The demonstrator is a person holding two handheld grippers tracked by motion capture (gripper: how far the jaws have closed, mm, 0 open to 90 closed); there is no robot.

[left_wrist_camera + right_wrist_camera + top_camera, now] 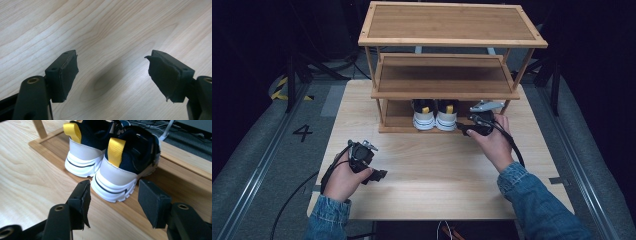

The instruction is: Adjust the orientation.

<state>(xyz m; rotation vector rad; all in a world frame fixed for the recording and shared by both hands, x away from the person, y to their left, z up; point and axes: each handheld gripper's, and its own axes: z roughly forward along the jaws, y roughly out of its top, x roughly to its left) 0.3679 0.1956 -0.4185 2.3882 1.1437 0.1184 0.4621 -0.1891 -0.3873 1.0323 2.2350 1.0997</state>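
The shoe rack (442, 90) stood at upper centre, the pair of sneakers (435, 115) on its bottom shelf. Your right gripper (113, 200) was open and empty just behind their heels; your left gripper (112, 72) hung open and empty over bare table (437, 170). The shoes looked placed; next, back away.

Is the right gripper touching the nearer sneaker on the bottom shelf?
Apart. In the right gripper view the right gripper stands open short of the sneaker, with bare wood visible between pads and heel.

Sneakers' (435, 116) fronts hidden under mid shelf (444, 93).
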